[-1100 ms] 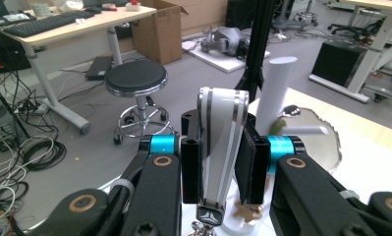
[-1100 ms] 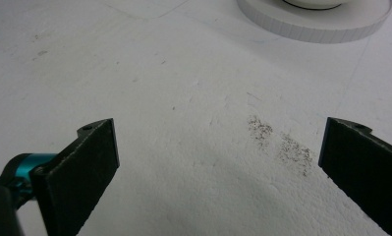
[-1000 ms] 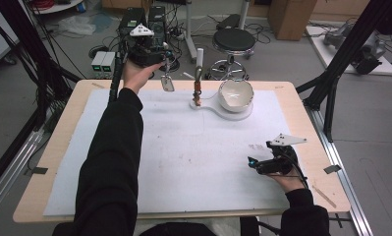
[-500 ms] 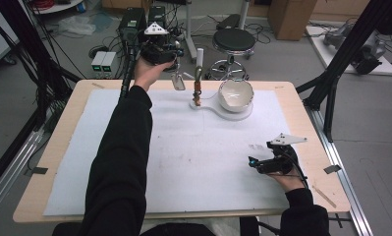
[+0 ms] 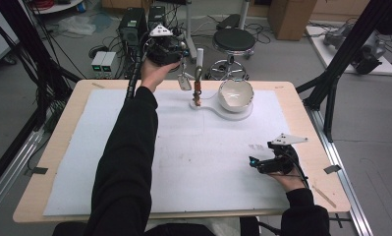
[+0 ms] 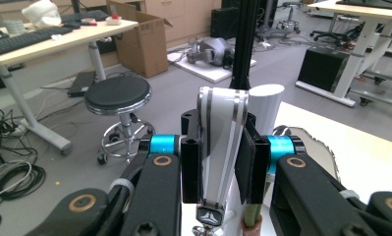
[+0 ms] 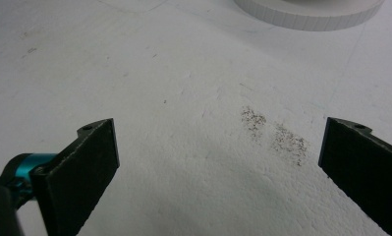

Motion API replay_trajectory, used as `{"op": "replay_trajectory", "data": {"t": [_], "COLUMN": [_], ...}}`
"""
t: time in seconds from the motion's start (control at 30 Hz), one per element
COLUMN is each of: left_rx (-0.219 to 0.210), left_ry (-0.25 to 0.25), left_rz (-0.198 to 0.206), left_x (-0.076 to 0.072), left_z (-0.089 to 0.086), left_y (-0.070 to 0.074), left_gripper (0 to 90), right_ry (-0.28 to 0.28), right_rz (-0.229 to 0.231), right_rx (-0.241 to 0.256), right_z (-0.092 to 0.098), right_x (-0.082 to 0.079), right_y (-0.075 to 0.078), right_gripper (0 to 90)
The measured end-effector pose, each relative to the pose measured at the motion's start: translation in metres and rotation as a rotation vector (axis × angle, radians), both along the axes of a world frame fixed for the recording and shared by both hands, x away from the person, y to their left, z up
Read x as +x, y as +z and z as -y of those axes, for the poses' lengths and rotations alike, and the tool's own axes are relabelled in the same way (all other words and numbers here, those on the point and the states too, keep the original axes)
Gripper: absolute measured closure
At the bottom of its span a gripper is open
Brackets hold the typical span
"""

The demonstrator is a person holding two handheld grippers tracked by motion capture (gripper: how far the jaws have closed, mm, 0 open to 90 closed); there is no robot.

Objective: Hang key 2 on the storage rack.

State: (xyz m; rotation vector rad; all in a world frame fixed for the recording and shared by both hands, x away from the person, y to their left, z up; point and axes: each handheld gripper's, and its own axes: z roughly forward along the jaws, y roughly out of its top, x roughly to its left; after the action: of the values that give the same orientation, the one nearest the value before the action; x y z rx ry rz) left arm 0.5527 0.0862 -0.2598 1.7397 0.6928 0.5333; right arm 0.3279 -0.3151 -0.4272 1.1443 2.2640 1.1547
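Left gripper [image 5: 182, 66] clamps spatula [image 6: 221, 147], seemingly beyond table edge [image 5: 183, 81].

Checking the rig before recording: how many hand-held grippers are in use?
2: the left hand-held gripper raised at the table's far edge, holding a metal tool; the right hand-held gripper near the right edge.

Bright even light, slight softness

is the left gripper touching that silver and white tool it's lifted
Touching. The left gripper view shows the left gripper with both black jaws pressed flat against the sides of the tool, no gap on either side.
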Motion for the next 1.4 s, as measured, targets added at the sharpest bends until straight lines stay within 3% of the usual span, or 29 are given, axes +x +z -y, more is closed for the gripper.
{"op": "replay_trajectory", "data": {"t": [0.17, 0.53, 0.6, 0.67, 0.73, 0.8, 0.87, 0.97, 1.07, 1.4], "left_rx": [-0.032, -0.097, -0.112, -0.152, -0.164, -0.16, -0.153, -0.123, -0.121, -0.12], "left_ry": [-0.007, -0.011, 0.014, 0.037, 0.045, 0.035, 0.023, 0.011, -0.022, -0.016], "left_rz": [0.003, -0.044, -0.052, -0.092, -0.117, -0.136, -0.16, -0.178, -0.183, -0.171], "left_x": [0.0, 0.002, 0.001, 0.001, 0.001, 0.0, 0.0, -0.002, -0.004, -0.017], "left_z": [0.005, 0.003, -0.001, -0.004, -0.008, -0.012, -0.013, -0.014, -0.016, -0.034], "left_y": [-0.003, -0.017, -0.019, -0.018, -0.016, -0.015, -0.015, -0.015, -0.016, -0.023], "left_gripper": [75.1, 71.3, 66.8, 53.5, 43.8, 32.6, 15.8, 4.3, 1.7, 1.7], "right_ry": [0.001, -0.002, -0.003, -0.003, -0.006, -0.009, -0.009, -0.01, -0.008, -0.01], "right_rz": [0.001, -0.004, -0.007, -0.006, -0.005, -0.006, 0.002, -0.002, -0.002, -0.003], "right_rx": [-0.004, -0.006, -0.004, -0.003, -0.004, 0.004, 0.006, 0.011, 0.008, 0.015], "right_z": [0.001, 0.001, 0.001, 0.001, 0.001, 0.002, 0.002, 0.002, 0.002, 0.002], "right_x": [0.0, 0.0, 0.0, 0.0, 0.0, 0.0, 0.0, 0.0, 0.0, 0.0], "right_y": [0.0, -0.001, -0.001, -0.001, -0.001, 0.0, 0.0, 0.0, 0.0, 0.0], "right_gripper": [0.9, 0.9, 0.9, 0.9, 0.9, 0.9, 0.8, 0.8, 0.8, 0.8]}}
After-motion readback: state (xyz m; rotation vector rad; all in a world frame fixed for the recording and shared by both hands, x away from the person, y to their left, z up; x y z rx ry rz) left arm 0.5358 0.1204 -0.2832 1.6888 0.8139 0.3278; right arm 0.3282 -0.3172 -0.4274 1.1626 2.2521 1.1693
